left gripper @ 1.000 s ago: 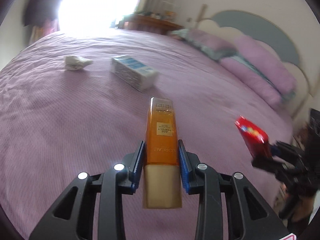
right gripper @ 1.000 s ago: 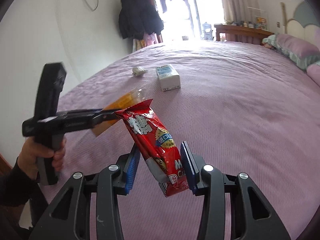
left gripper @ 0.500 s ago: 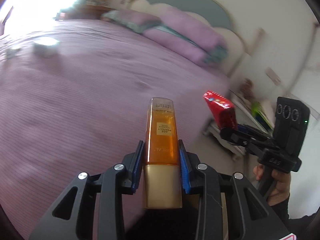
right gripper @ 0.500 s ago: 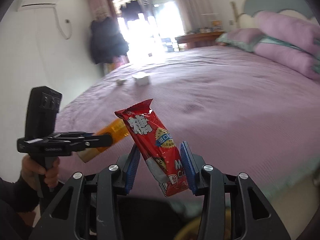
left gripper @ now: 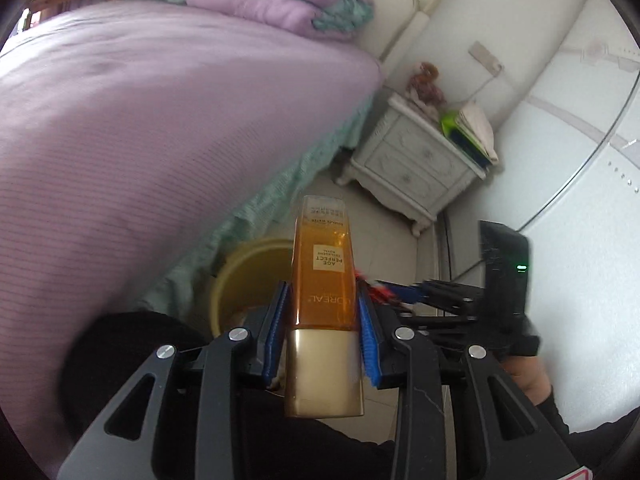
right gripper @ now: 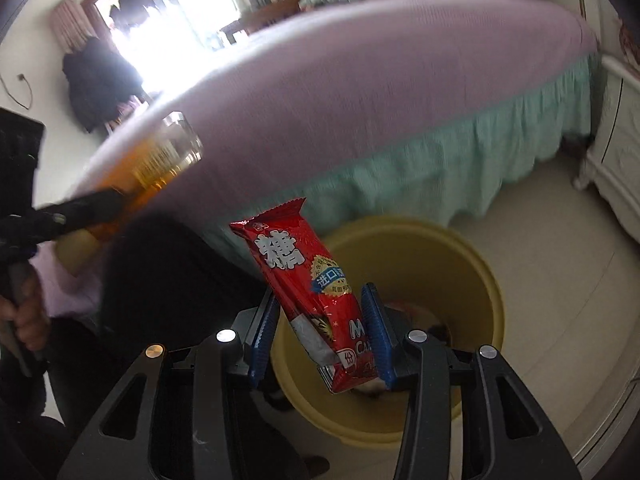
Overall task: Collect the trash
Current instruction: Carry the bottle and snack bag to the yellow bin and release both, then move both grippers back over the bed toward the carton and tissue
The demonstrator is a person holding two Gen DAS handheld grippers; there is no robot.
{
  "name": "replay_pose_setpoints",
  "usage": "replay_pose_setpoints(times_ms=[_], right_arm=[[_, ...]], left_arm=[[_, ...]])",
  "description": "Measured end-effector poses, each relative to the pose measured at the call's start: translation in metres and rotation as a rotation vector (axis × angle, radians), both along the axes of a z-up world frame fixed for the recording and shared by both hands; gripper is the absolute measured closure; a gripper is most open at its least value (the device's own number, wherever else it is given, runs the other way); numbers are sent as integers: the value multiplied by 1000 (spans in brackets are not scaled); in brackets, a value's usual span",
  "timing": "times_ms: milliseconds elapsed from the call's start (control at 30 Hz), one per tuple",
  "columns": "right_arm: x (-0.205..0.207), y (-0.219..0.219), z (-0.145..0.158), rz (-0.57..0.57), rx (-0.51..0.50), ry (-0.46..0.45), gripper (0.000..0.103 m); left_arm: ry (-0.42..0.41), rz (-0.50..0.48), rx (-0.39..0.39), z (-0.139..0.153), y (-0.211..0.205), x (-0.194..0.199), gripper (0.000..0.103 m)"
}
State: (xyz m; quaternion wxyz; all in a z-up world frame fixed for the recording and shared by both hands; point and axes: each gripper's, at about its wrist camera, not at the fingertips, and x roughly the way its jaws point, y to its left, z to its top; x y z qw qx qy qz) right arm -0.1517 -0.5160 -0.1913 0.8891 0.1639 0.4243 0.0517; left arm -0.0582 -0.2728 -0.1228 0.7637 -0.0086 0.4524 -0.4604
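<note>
Yellow bin: we saw the bin [right gripper: 460, 252] on the floor beside the bed [right gripper: 400, 80], right under the right gripper [right gripper: 320, 336]; its rim [left gripper: 240, 276] also showed past the left gripper [left gripper: 322, 332], low and slightly to the left of it.

Wrapper's place: our red candy wrapper [right gripper: 308, 292] hung between the right jaws with its lower end over the bin's mouth, its long axis leaning up and to the left.

Bottle's place: we held the orange bottle [left gripper: 324, 280] in the left gripper, long axis running straight out along the jaws, gold cap nearest the camera, clear end pointing toward the floor beyond the bin.

Nearer hand: we judged the right hand nearer to a drop, since the bin filled its view; the left one looked to sit off to the side.

Right jaws: they had just been opening, with the wrapper between them. We saw a gap at the left pad, while the right pad lay against the wrapper's edge, so the squeeze looked to be gone.

Left jaws: both blue pads pressed the bottle's sides, clamped firmly.

Next move, as we judged it: let the wrapper fall, then bring the bottle over the rim before loosening.

Risk: the wrapper could cling to the right pad.
</note>
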Motion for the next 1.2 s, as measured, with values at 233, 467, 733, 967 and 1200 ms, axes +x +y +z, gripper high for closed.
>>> replay_pose_setpoints(times_ms=[233,467,733,967,1200], right_arm=[[8,-7,-14,-17,51,15,41],[-9,-31,-5,-78,75,4,40],[-19,-51,-11,-137,114,12,38],[-19,-51,-12,-126,119,12,38],[-19,-55,-9,-135,126,9,38]], left_arm=[[41,-19,78,-27,-16,3,70],[49,-60,124,-43,-36,2,70],[45,-126,209,-67,-64,-6,70],[-25,-157,242,-78,-86,-9,16],[14,-140,239,-78,-78,-1,14]])
